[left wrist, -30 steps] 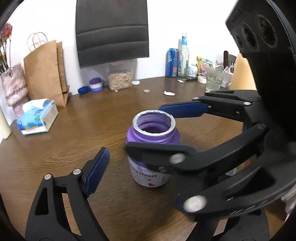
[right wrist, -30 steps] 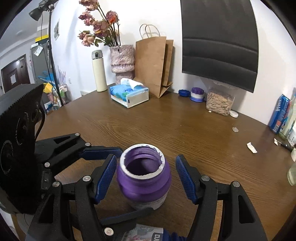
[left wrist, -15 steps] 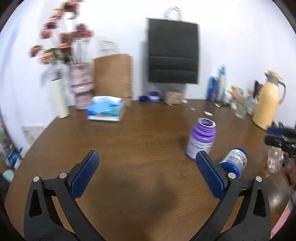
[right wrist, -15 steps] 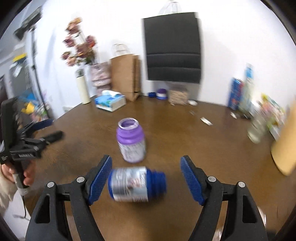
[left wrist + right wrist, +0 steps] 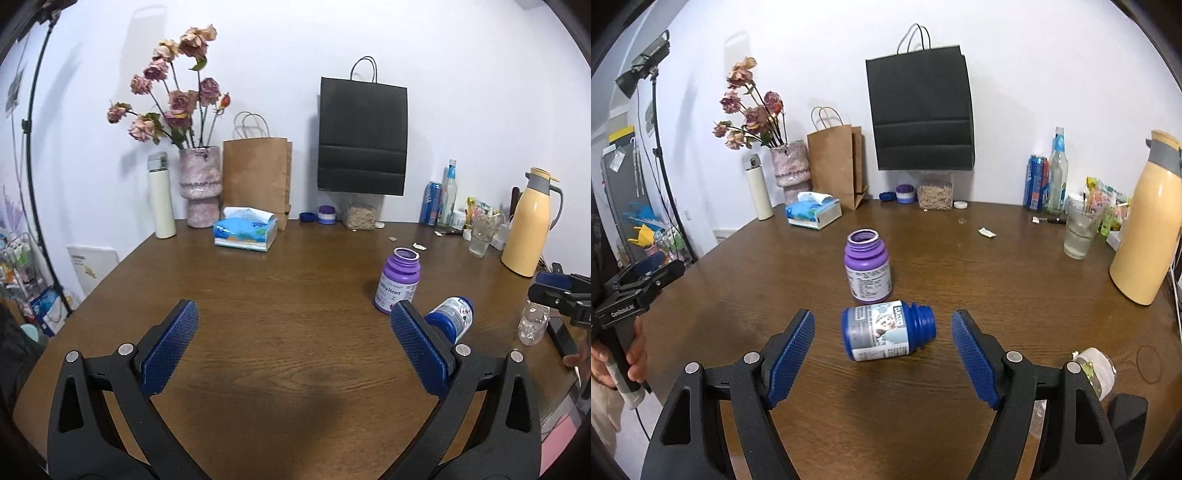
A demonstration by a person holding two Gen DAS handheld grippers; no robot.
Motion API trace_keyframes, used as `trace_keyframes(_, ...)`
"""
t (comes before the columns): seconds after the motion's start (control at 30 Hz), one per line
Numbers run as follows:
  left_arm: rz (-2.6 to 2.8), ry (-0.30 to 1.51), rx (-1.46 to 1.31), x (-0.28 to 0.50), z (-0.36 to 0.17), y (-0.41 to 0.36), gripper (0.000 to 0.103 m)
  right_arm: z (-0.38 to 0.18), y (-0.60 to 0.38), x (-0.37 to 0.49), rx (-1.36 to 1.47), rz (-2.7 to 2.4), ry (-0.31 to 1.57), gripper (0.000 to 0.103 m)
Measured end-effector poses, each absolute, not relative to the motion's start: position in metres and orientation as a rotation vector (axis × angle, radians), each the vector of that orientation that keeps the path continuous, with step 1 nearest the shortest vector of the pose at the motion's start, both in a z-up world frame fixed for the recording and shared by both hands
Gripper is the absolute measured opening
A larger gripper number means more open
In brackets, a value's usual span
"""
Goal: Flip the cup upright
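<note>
The purple bottle (image 5: 867, 271) stands upright mid-tabletop (image 5: 960, 280); the blue bottle (image 5: 886, 335) lies on its side just nearer (mouth pointing right). Both grippers, right (image 5: 882, 358) and left (image 5: 291, 347), gape wide, empty. Next, probably: right closes on the blue one and tips it up.

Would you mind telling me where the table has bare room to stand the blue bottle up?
Bare wood runs from the tissue box to the upright purple bottle, and left of the lying blue bottle. The right edge is crowded: glass, yellow jug, can.
</note>
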State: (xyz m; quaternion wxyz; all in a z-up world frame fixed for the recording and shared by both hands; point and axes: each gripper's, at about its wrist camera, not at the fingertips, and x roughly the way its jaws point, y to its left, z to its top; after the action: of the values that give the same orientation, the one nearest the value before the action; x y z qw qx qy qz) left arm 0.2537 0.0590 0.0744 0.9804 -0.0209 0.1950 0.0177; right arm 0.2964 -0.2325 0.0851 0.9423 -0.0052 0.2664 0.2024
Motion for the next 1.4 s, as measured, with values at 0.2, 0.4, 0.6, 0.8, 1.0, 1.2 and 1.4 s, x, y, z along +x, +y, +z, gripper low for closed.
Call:
trace_keyframes(0.2,0.063,0.358,-0.001,0.231,0.076,0.045,0.103,0.086,-0.22,0.274,-0.063,0.423,0.482,0.081)
trace_keyframes(0.4,0.072,0.327,-0.002,0.192,0.07,0.037,0.103,0.085,-0.21,0.24,-0.077,0.435,0.423,0.081)
trace_keyframes(0.6,0.079,0.314,0.035,0.149,0.057,0.028,0.103,0.071,-0.2,0.197,-0.11,0.461,0.391,0.081)
trace_keyframes(0.8,0.13,0.274,-0.001,0.103,0.045,0.021,0.103,0.06,-0.206,0.148,-0.061,0.495,0.34,0.088)
trace_keyframes(1.0,0.094,0.209,0.043,0.065,0.034,0.01,0.103,0.046,-0.208,0.106,-0.036,0.479,0.306,0.09)
trace_keyframes(1.2,0.064,0.231,0.047,0.033,0.007,0.005,0.103,0.027,-0.211,0.061,0.001,0.427,0.241,0.09)
trace_keyframes(1.4,0.045,0.209,0.004,0.016,0.003,0.005,0.103,0.006,-0.215,0.028,0.055,0.386,0.246,0.09)
